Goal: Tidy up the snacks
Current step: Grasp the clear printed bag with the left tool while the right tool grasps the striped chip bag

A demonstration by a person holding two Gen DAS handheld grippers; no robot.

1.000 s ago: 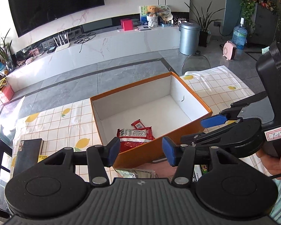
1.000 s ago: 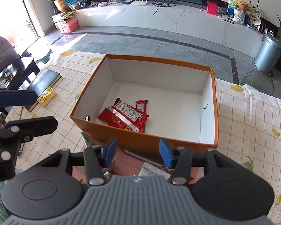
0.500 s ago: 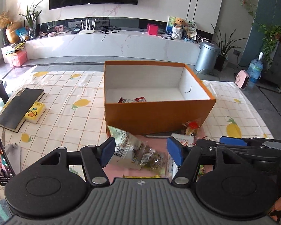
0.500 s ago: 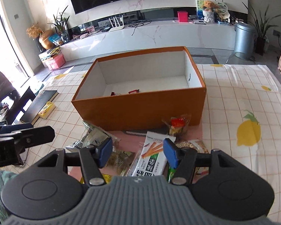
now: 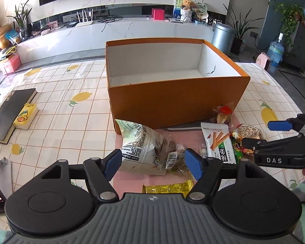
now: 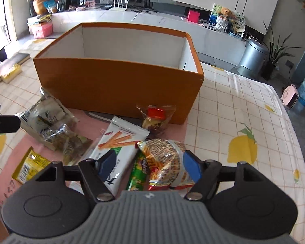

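- Here, the left gripper (image 5: 152, 161), its jaws just widened, straddles the grey-green snack bag (image 5: 140, 144) on the pink mat (image 5: 185, 140) without pressing it.
- The orange box (image 5: 172, 99) stands at the mat's far edge; its contents are hidden, perhaps low inside.
- The right gripper (image 6: 148, 165), its jaws just spread, flanks the waffle-print packet (image 6: 164, 156).

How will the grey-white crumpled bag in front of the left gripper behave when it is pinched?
The grey-white bag looks crumpled and half empty, so it will probably fold and sag rather than stay stiff. Its glossy film may slip between the left gripper's pads. Likely light for its size.
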